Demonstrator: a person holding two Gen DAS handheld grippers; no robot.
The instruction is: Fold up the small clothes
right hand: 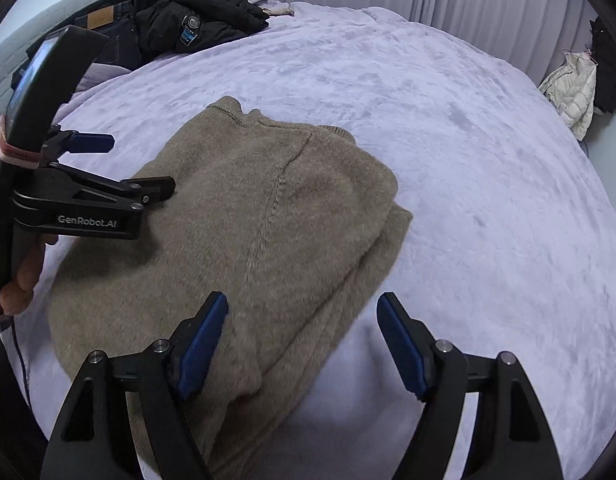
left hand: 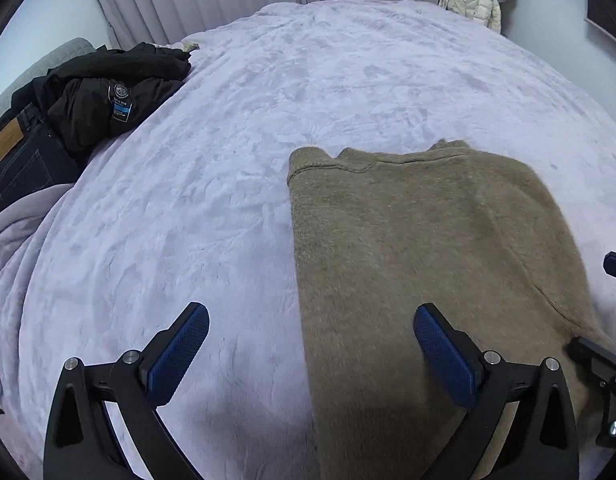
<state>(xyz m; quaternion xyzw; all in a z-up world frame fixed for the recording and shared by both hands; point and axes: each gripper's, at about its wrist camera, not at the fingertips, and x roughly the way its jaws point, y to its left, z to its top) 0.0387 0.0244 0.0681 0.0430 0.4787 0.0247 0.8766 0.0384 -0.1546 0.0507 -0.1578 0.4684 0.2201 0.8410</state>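
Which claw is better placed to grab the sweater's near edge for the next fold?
Right, probably. The open right claw straddles the fuzzy tan knit sweater's near edge; the open left claw sits mostly over the lavender plush blanket.

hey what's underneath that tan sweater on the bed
The tan sweater lies folded on the lavender plush blanket, which shows all around it. At its right edge a lower folded layer of the same knit sticks out. Anything else beneath it is covered.
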